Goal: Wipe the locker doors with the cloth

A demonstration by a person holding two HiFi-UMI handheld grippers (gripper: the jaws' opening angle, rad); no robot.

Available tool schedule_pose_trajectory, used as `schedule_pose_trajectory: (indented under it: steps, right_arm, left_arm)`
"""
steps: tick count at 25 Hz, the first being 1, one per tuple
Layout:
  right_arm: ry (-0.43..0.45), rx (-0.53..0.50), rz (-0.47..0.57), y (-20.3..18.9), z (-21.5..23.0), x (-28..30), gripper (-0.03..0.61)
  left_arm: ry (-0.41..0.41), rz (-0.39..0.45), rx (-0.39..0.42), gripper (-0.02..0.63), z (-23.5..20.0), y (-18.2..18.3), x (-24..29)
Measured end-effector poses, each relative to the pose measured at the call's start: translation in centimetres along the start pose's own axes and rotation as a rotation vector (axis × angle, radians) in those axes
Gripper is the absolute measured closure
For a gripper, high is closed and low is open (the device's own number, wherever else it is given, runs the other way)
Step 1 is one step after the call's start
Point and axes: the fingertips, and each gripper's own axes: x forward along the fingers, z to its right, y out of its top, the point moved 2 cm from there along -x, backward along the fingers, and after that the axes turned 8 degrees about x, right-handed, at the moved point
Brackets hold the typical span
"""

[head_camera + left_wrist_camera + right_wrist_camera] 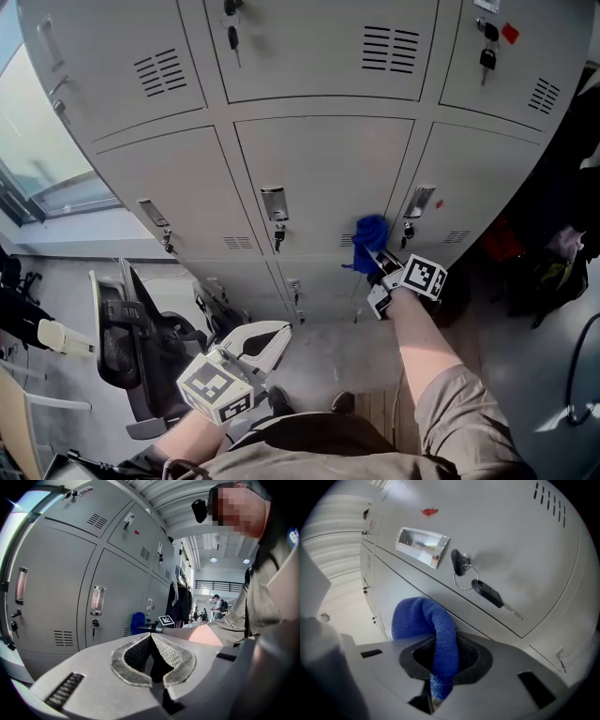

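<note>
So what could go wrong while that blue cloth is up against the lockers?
The cloth could snag the key hanging from the lock close by and tug it. Also, only a narrow fold sits pinched in the right tool, so a hard rub on the locker door might pull it free.

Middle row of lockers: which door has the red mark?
The rightmost door, beside the right gripper holding the cloth; the other two show none.

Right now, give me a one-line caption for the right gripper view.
Right tool holds blue cloth up to a grey locker door, key hanging from its lock.
</note>
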Motion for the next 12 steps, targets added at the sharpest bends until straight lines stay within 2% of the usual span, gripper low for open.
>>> schedule_pose_trajectory:
  steps: [4,8,12]
  right_arm:
    - [-0.004,-0.060,-0.035,-1.1,-0.9,-0.5,0.523]
    - [0.051,-0.069,-0.110,-4.9,-2.5,0.6,0.522]
    - [0.072,-0.067,-0.186,-8.7,-3.2,2.5,0.522]
  left_arm:
    - [-0.011,0.002,0.005,0.615,0.4,0.2,0.3]
    - [-0.011,0.008,0.008,0.615,0.4,0.2,-0.1]
    - [0.022,0.008,0.005,0.615,-0.1,0.2,-1.4]
